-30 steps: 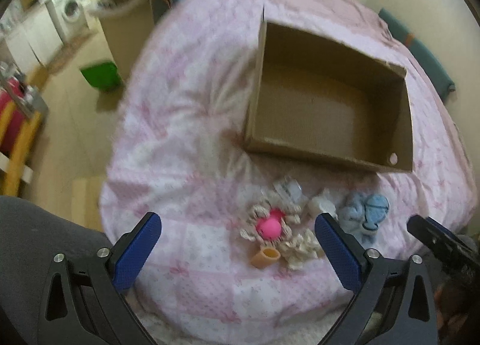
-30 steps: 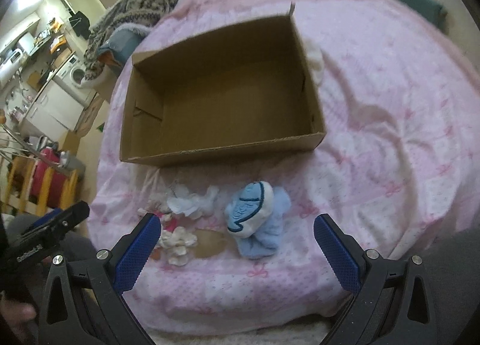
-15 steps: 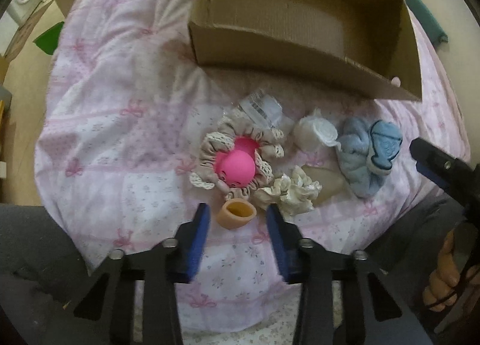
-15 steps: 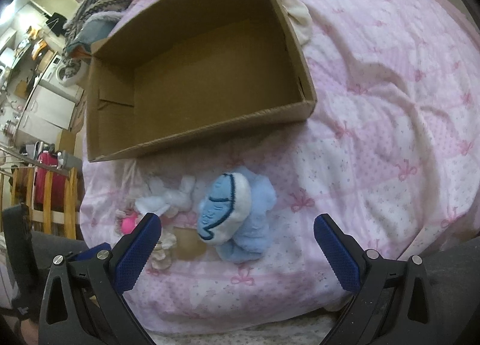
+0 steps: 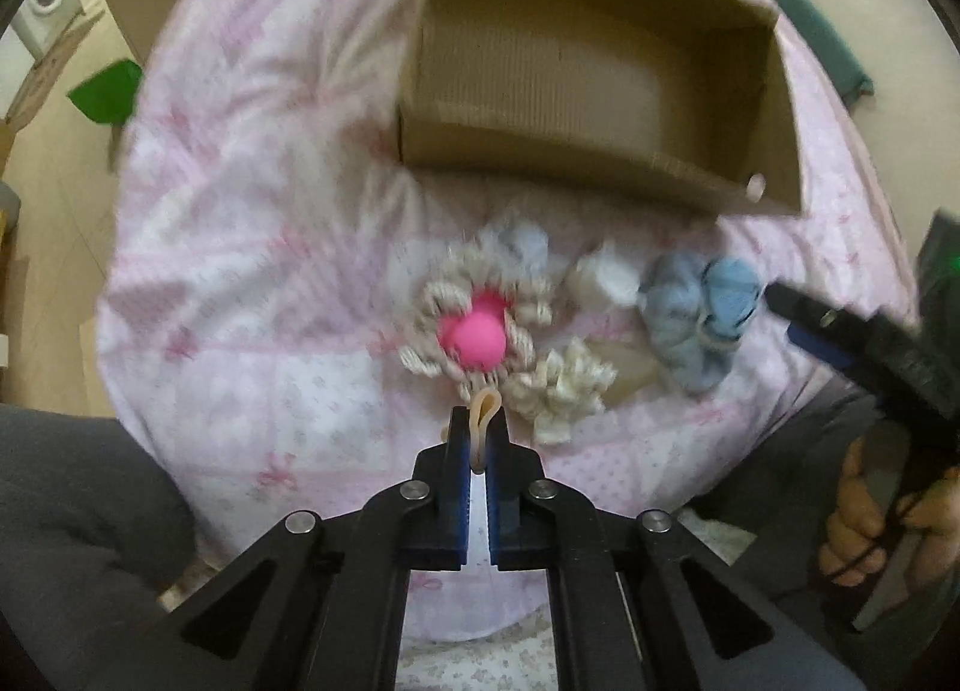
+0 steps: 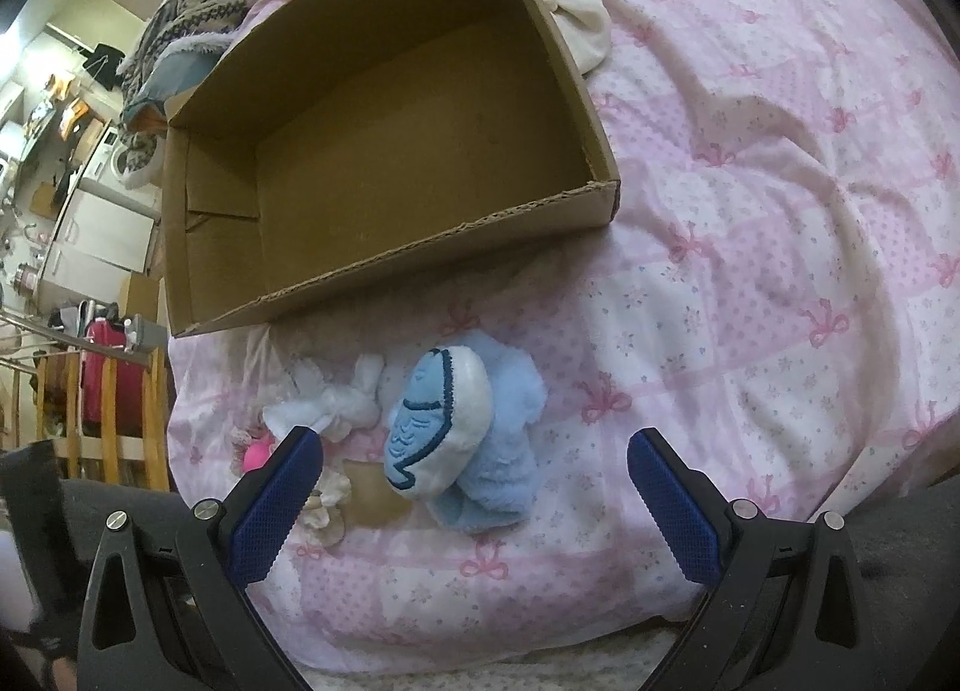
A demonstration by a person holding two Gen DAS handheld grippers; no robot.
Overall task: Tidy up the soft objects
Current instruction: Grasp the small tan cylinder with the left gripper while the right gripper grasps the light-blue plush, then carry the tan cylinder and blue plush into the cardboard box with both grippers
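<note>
Left gripper (image 5: 478,431) clamped on squashed tan cup (image 5: 483,413), lower centre, for boxing; right gripper (image 6: 474,469) agape over blue plush (image 6: 465,439).

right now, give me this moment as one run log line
left gripper: just closed on tan soft cup | right gripper: open over blue plush | cardboard box: empty

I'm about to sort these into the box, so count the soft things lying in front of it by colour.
Pink: 1, pink ball in lace
Blue: 1, blue plush
White: 1, white plush
Cream: 1, cream frill
Peach: 1, peach cup
Total: 5; paler scraps among them are too blurred to count.
</note>
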